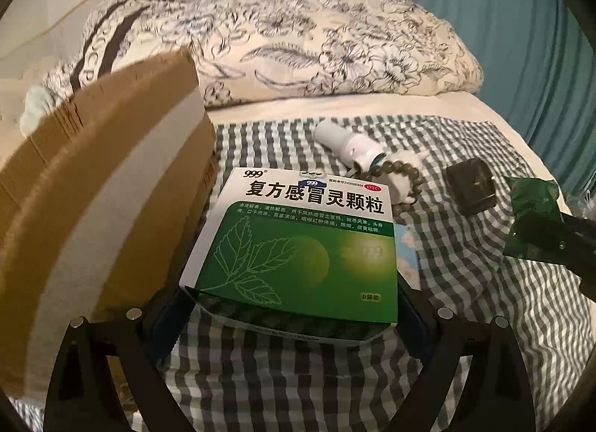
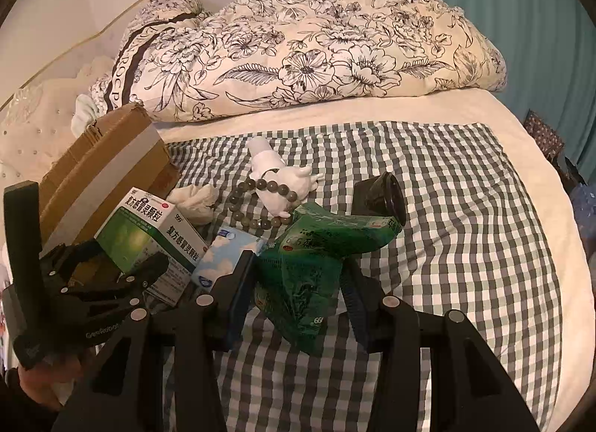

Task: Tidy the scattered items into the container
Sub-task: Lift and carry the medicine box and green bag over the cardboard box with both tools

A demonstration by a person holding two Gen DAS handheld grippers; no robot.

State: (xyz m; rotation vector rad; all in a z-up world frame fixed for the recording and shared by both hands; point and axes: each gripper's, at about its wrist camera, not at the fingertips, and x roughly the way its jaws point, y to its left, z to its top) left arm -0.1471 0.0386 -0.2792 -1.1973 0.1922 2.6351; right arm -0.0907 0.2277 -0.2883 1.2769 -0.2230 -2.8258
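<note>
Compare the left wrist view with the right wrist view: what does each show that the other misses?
Only the left wrist view shows the medicine box's full printed front, held in the left gripper.

Only the right wrist view shows the right gripper closed on the green packets, a crumpled white cloth, and the left gripper from outside.

Both show the cardboard box, the bead bracelet on a white hand-shaped holder, the dark small object, a blue-and-white pack, the checked cloth and the floral quilt.
</note>
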